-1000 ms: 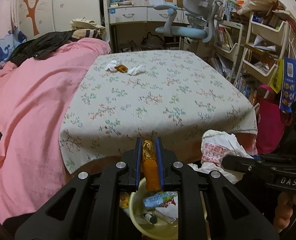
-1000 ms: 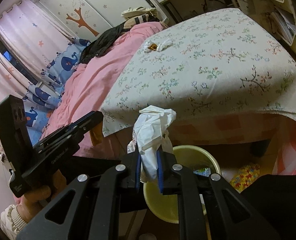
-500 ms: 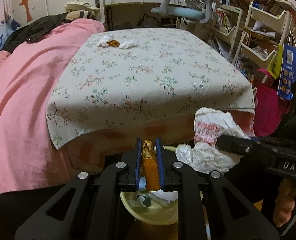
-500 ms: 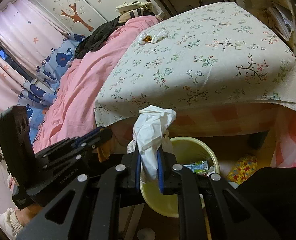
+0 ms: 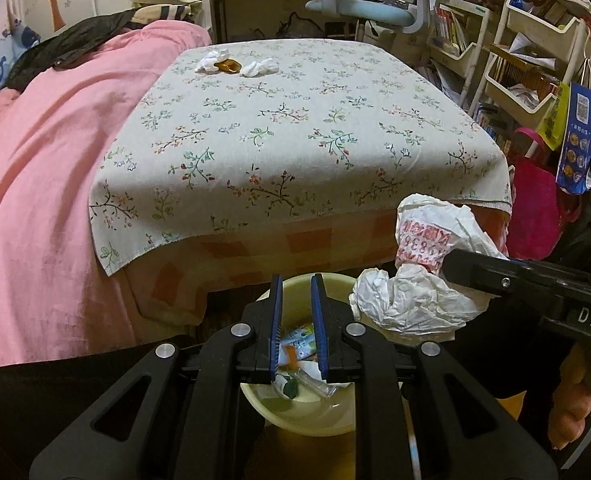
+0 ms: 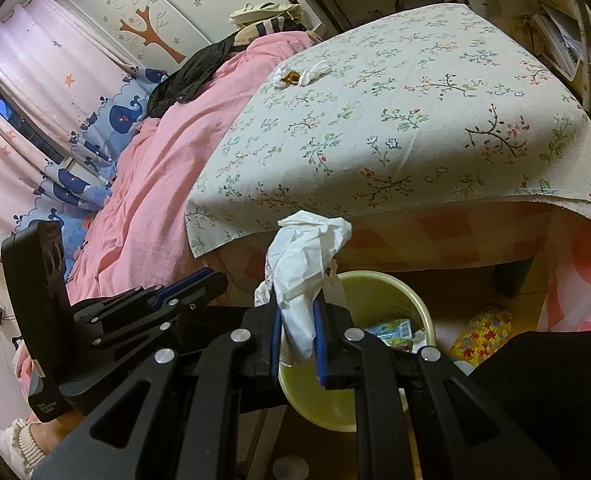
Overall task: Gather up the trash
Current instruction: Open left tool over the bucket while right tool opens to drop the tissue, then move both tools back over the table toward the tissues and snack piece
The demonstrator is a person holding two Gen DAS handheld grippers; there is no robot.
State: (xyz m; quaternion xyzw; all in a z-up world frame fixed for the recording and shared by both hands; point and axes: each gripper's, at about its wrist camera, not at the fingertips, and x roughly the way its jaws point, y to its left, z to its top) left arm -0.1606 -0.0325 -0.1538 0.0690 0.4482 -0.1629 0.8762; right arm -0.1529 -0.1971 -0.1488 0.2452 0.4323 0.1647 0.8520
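Observation:
My left gripper (image 5: 297, 312) hangs over the yellow bin (image 5: 337, 280), its jaws a narrow gap apart with nothing between them. An orange wrapper (image 5: 291, 354) lies in the bin among other packets. My right gripper (image 6: 297, 320) is shut on a crumpled white plastic bag (image 6: 307, 256) just above the bin's (image 6: 395, 282) near rim. The left wrist view shows that bag (image 5: 423, 280) with red print to the right of the left fingers. On the floral tablecloth's (image 5: 295, 120) far left, two white tissues flank a small orange wrapper (image 5: 226, 66), also in the right wrist view (image 6: 291, 77).
The bin stands on the floor against the low table's front edge. A pink quilt (image 5: 35, 160) covers the bed at the left. Shelves with books (image 5: 527, 68), hanging bags and a red bag (image 5: 535, 208) crowd the right. A swivel chair (image 5: 367, 4) stands behind the table.
The orange wrapper that sat between the left jaws has gone from them and lies in the bin. The left gripper has tipped down closer to the bin. The right gripper kept still with its bag.

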